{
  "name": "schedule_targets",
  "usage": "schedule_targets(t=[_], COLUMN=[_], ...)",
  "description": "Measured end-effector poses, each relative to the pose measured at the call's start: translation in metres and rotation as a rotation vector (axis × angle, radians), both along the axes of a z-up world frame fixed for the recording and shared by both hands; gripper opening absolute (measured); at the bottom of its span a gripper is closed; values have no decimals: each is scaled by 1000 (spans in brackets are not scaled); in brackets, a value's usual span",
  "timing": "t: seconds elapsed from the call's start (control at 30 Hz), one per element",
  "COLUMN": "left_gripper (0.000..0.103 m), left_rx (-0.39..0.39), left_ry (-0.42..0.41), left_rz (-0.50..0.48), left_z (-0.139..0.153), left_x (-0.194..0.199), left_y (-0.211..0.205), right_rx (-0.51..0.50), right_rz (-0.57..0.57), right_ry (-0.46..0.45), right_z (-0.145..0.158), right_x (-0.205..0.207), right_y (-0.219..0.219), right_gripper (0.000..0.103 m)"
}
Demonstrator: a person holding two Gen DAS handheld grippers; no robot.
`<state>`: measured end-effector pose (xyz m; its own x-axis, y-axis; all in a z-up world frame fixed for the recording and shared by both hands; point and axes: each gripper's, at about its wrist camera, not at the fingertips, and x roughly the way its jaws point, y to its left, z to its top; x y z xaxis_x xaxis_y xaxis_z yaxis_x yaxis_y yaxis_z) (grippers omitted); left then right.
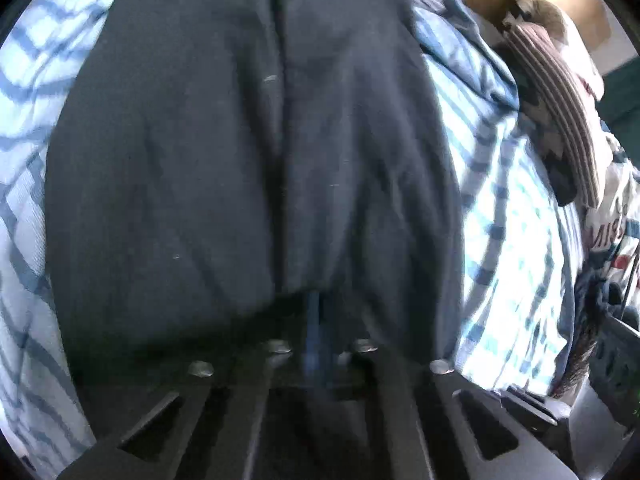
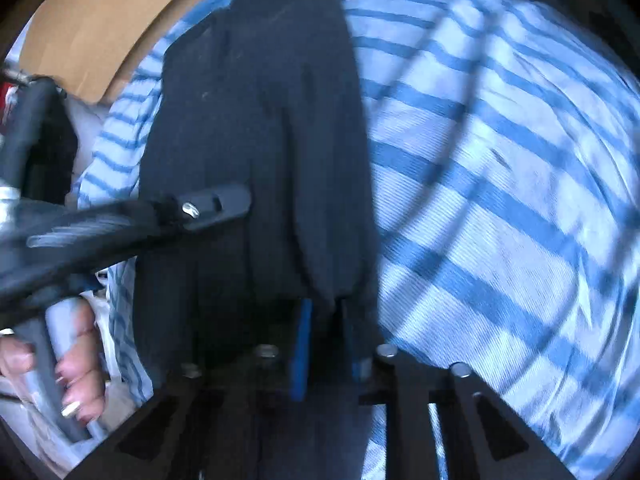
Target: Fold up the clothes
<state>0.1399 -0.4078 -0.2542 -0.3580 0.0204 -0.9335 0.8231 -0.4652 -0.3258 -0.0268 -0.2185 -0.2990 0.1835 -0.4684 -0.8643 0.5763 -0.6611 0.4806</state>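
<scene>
Dark fabric of the navy garment [image 1: 248,152] bunches over the left gripper [image 1: 320,320], whose blue pads are pressed together, pinching its hem. At six o'clock in the right wrist view, the right gripper [image 2: 328,344] likewise pinches the garment's near edge. It lies on a blue-striped sheet [image 2: 500,184]; a hand [image 2: 76,364] shows at eight o'clock.

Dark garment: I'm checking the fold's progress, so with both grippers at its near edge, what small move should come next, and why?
Probably lift that edge and carry it away toward the far end. The left gripper and right gripper both look pinched on the dark garment, which lies long and flat on the striped sheet.
</scene>
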Motion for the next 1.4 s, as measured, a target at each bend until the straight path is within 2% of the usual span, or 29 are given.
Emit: schedule_targets(t=[0.07, 0.1, 0.13, 0.2, 0.3, 0.37, 0.43, 0.5, 0.53, 0.63, 0.73, 0.8, 0.93, 1.0, 1.07, 1.17, 1.23, 1.3, 1.37, 1.4], left_gripper=[4, 4, 4, 4, 4, 4, 4, 4, 8, 15, 16, 16, 15, 15, 14, 13, 13, 13, 13, 13], left_rx=[25, 14, 23, 59, 70, 97, 95, 72, 62, 33, -10, -6, 66, 94, 110, 89, 68, 60, 70, 79], left_ry=[26, 52, 91, 119, -6, 31, 47, 39, 26, -14, -52, -62, -12, -10, -18, -56, -87, -101, -91, -81], left_rz=[40, 28, -3, -49, -44, 5, 28, 21, 12, -13, -35, -46, -8, 28, 53, 29, 3, -10, -10, -9], left_z=[9, 16, 23, 22, -2, -5, 2, 8, 9, 12, 13, 10, 7, 5, 1, 2, 2, 2, 1, 1], left_x=[11, 13, 13, 8, 7, 15, 19, 15, 12, 1, -15, -21, -10, -5, 5, 4, -2, -6, -6, -6], left_y=[-1, 5, 13, 28, 35, 32, 33, 37, 39, 47, 54, 52, 41, 33, 30, 32, 35, 36, 34, 32], right_rx=[13, 11, -11, -52, -6, 55, 20, 9, 5, 9, 35, 34, -91, -125, -86, -51, 9, 47, 58, 44], right_rz=[-57, -68, -52, -20, 2, -31, -119, -146, -156, -119, -93, -102, -171, -228, -188, -75, -33, -7, -4, -39], right_ry=[-16, -6, 14, 52, 60, 49, -3, 23, 33, 5, 41, 48, -51, -39, 11, 35, 71, 119, 143, 121], right_z=[5, 11, 20, 35, 29, 18, 19, 25, 27, 19, 13, 9, 15, 20, 20, 15, 9, 8, 10, 11], right_x=[-1, 3, 9, 21, 32, 31, 21, 17, 14, 8, 7, 3, -12, -22, -24, -20, -16, -13, -12, -18], right_y=[15, 22, 23, 24, 19, 25, 46, 54, 56, 41, 25, 18, 29, 42, 37, 24, 6, -3, -2, 7], right_gripper=[18, 22, 23, 23, 22, 25, 25, 33, 41, 43, 43, 38, 40, 39, 37, 37, 37, 31, 4, 4])
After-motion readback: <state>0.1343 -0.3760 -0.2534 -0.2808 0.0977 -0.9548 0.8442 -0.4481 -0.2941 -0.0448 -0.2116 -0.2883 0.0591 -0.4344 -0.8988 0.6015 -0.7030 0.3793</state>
